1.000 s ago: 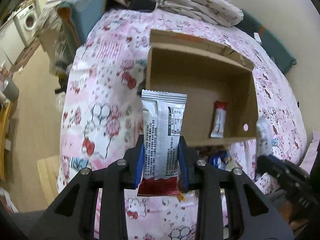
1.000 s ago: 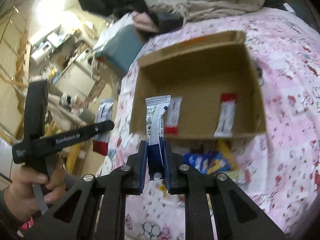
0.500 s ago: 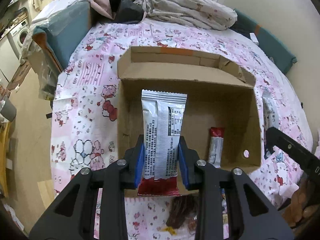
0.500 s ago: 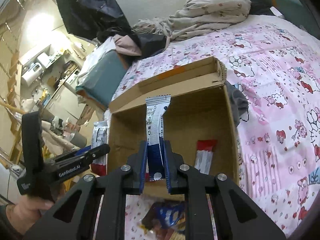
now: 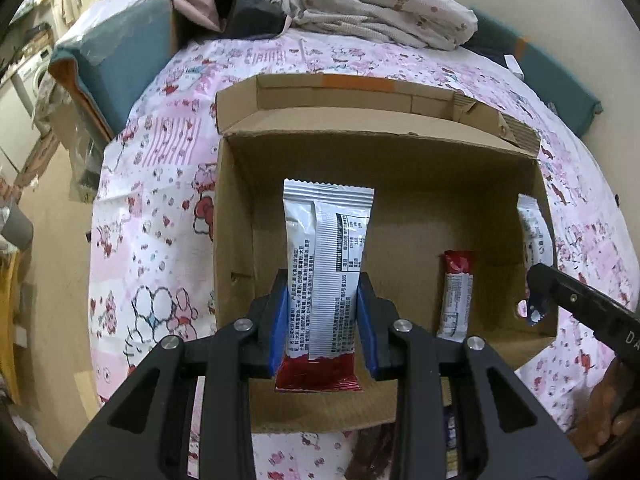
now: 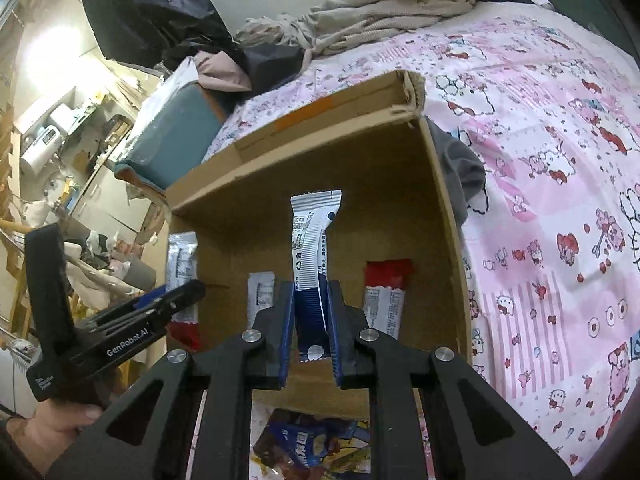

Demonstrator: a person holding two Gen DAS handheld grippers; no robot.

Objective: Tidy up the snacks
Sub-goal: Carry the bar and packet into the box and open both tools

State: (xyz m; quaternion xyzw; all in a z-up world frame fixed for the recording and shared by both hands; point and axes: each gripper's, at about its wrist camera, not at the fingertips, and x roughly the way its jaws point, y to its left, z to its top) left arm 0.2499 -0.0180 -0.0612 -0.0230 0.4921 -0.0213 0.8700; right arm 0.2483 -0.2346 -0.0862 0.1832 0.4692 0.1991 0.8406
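Observation:
An open cardboard box [image 5: 236, 220] lies on the pink patterned bed. My left gripper [image 5: 322, 300] is shut on a silver packet with a red end [image 5: 328, 248], held upright over the box's near left part. My right gripper [image 6: 312, 312] is shut on a narrow white and blue packet [image 6: 316, 232], also over the box [image 6: 440, 200]. A red and white bar [image 5: 456, 296] lies on the box floor. The right wrist view shows that bar [image 6: 386, 296] and a second white packet [image 6: 260, 296] beside it. The other gripper shows at the edge of each view: right [image 5: 538, 300], left [image 6: 192, 292].
A pile of loose snacks [image 6: 304, 444] lies on the bed just in front of the box. A grey cloth [image 6: 468, 172] sits against the box's right wall. A crumpled blanket [image 5: 380, 4] and a teal cushion [image 5: 116, 60] are behind; the bed edge drops off at the left.
Both grippers have moved forward and down from in front of the box to over its opening, each still holding its packet. The box now fills the middle of both views.

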